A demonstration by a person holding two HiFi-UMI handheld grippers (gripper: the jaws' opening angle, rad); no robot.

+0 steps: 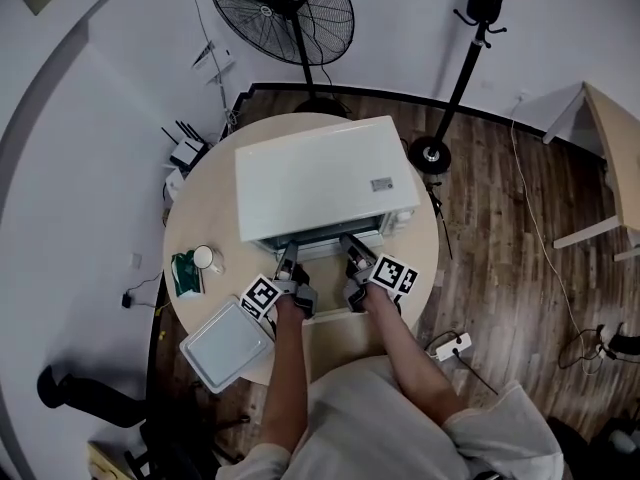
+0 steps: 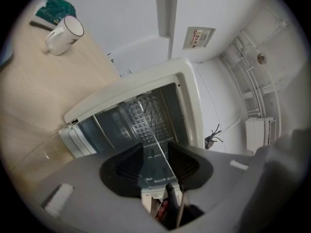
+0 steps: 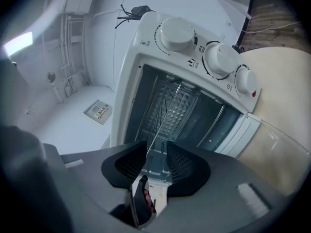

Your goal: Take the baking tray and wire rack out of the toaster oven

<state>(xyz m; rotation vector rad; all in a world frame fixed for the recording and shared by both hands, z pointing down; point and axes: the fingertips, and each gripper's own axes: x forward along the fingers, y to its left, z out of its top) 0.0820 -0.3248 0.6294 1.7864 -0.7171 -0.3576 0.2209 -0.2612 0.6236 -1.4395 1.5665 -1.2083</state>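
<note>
The left gripper (image 2: 155,148) and right gripper (image 3: 156,147) are both at the open mouth of the white box-shaped toaster oven (image 1: 320,178) on the round beige table (image 1: 200,218). Each has its black jaws apart. The thin metal wire rack (image 2: 158,143), seen edge-on, reaches from inside the oven into both gaps, and the pads do not appear to touch it. The flat grey rectangular baking tray (image 1: 228,343) lies on the table's near-left edge, outside the oven.

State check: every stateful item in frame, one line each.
toaster oven: door open, folded down.
wire rack: in the oven, front edge between both grippers' jaws.
baking tray: out, flat on the table.
left gripper: jaws apart, not pressing the rack.
right gripper: jaws apart, not pressing the rack.
mug: upright.
</note>
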